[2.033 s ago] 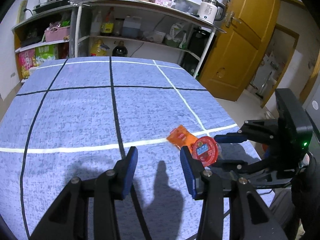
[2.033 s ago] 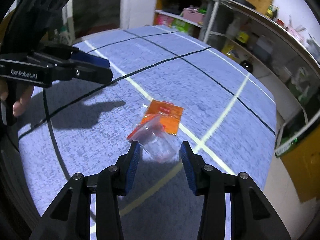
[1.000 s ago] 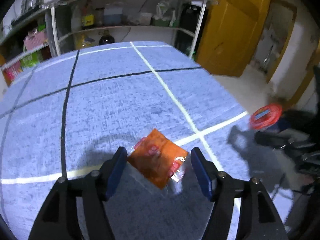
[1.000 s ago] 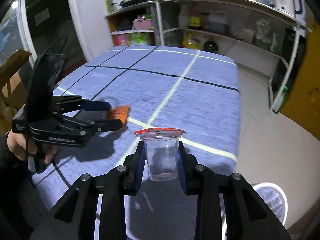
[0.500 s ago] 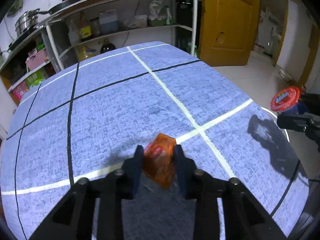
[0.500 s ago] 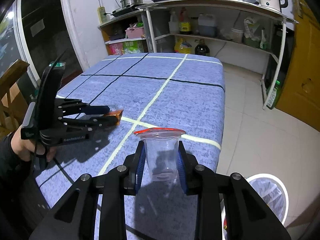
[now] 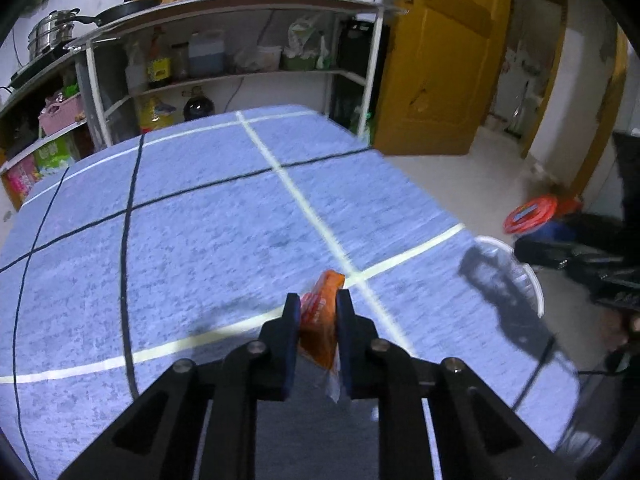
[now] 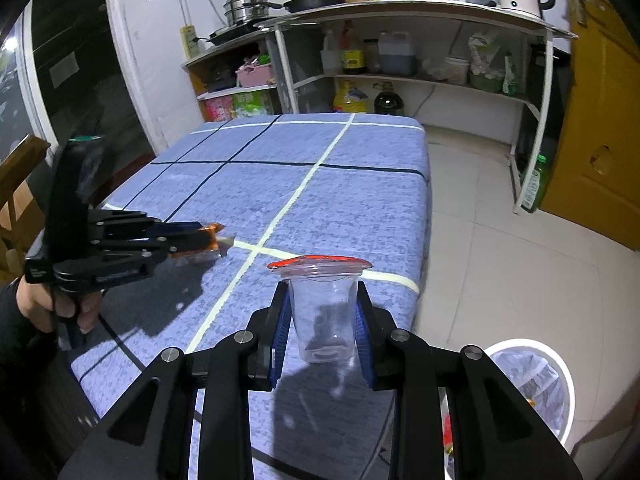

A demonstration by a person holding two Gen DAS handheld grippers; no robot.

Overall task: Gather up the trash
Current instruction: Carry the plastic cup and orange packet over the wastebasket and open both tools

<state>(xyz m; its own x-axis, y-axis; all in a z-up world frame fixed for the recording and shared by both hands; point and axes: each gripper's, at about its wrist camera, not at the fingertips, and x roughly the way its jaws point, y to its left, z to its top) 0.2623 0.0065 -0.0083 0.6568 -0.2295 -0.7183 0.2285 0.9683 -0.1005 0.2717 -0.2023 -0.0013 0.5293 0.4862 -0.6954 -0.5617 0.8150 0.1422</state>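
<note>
My left gripper [image 7: 318,304] is shut on an orange snack wrapper [image 7: 322,320] and holds it above the blue checked tablecloth [image 7: 200,220]. It also shows in the right wrist view [image 8: 196,240] with the wrapper [image 8: 208,236] in its tips. My right gripper [image 8: 322,320] is shut on a clear plastic cup [image 8: 322,316] with a red foil lid, held upright above the table's near right corner. The cup's red lid [image 7: 530,208] shows at the right in the left wrist view. A white trash bin [image 8: 532,380] with a clear liner stands on the floor below right.
The bin's rim [image 7: 528,276] shows beside the table's right edge. Kitchen shelves [image 8: 400,60] with bottles, pots and a kettle stand behind the table. A yellow door [image 7: 440,60] is at the back right. A wooden chair [image 8: 20,184] is at the left.
My left gripper closed on the orange wrapper and lifted it off the cloth. My right gripper picked up the cup and carried it toward the table's right edge, above the bin.
</note>
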